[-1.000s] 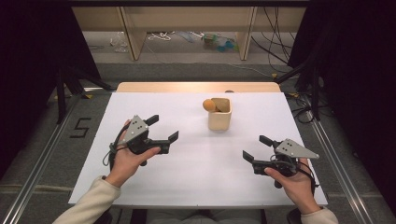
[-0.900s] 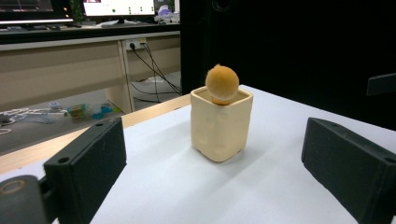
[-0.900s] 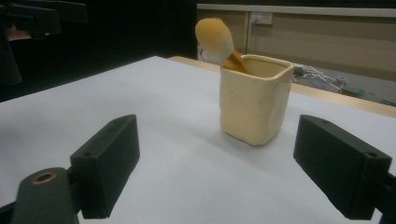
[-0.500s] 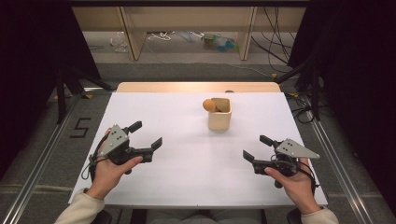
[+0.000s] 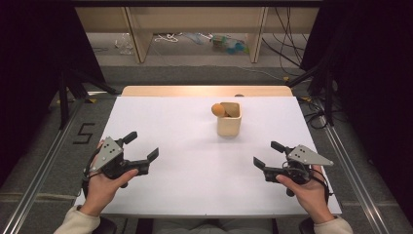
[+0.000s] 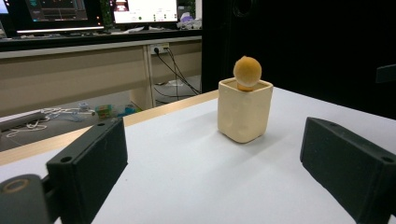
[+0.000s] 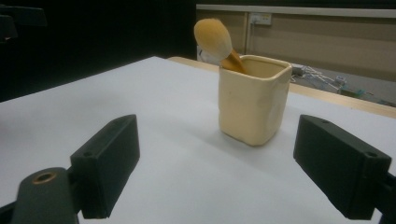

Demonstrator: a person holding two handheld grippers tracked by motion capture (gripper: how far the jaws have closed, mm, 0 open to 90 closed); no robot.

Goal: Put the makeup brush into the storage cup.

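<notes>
Presently, we list 4 items on the white worktop (image 5: pixel 195 195).

Item 1: cream square cup (image 5: pixel 229 119), standing upright toward the far middle of the worktop, well apart from both tools.

Item 2: brush with an orange fluffy head (image 5: pixel 217 109), standing in the cup, its head leaning over the cup's left rim as the high view shows it. The handle inside is mostly hidden.

Item 3: left tool (image 5: pixel 141 151), released, jaws spread with nothing between them, near the worktop's left edge.

Item 4: right tool (image 5: pixel 269 155), likewise released and empty, near the right front corner.

Step in hand, as we judge it: both tools at rest or at the start of an approach; the brush and the cup are untouched. The next move would call for 1 tool to steady the cup and the other to close on the brush below its head.

Room: broad bare surface lies between tools and cup; the far wooden edge (image 5: pixel 204 90) sits just behind the cup.
</notes>
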